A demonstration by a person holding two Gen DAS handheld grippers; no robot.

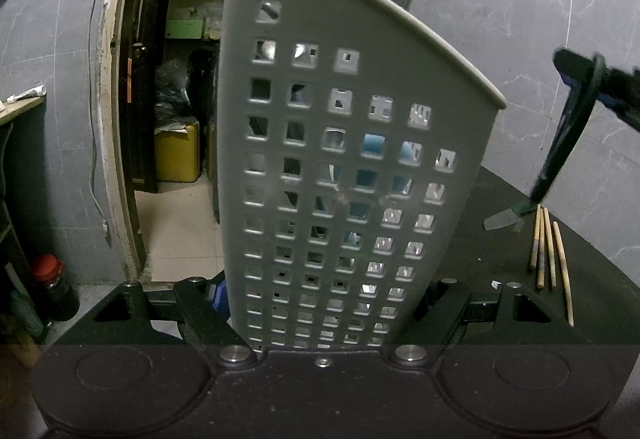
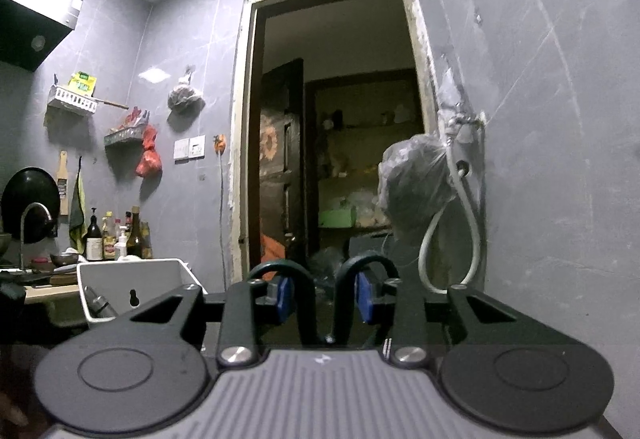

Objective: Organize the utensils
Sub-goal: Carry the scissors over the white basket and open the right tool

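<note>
Currently the left gripper (image 1: 320, 303) clamps a tall pale-grey plastic utensil holder (image 1: 340, 159) with a grid of square holes; its jaws press against the holder's two sides low down, near the base. The holder stands nearly upright and fills the middle of the left wrist view, its curved rim slanting down to the right. Blue shapes show through several holes; what they are cannot be told.

Right of the holder, on the dark table (image 1: 500, 191), lie four light wooden chopsticks (image 1: 550, 255), roughly parallel, well apart from the left gripper. Just beyond their far ends a small metal blade-like piece (image 1: 502, 221) rests on the table, with the tip of a dark curved finger (image 1: 568, 143) of the right gripper touching or just over it; contact cannot be confirmed.

In the right wrist view the right gripper (image 2: 326, 299) has its jaws partly spread, blue pads (image 2: 286, 297) facing each other across a clear gap. Nothing is visible between the fingers. The gripper points level toward an open doorway (image 2: 332, 127).

Lower left in the same view, the utensil holder's white open top (image 2: 132, 291) shows, with a keyhole-shaped hanging slot in its back wall and a metal utensil handle (image 2: 98, 301) leaning inside at the left corner. The holder sits left of and beside the right gripper, not touching it.
</note>
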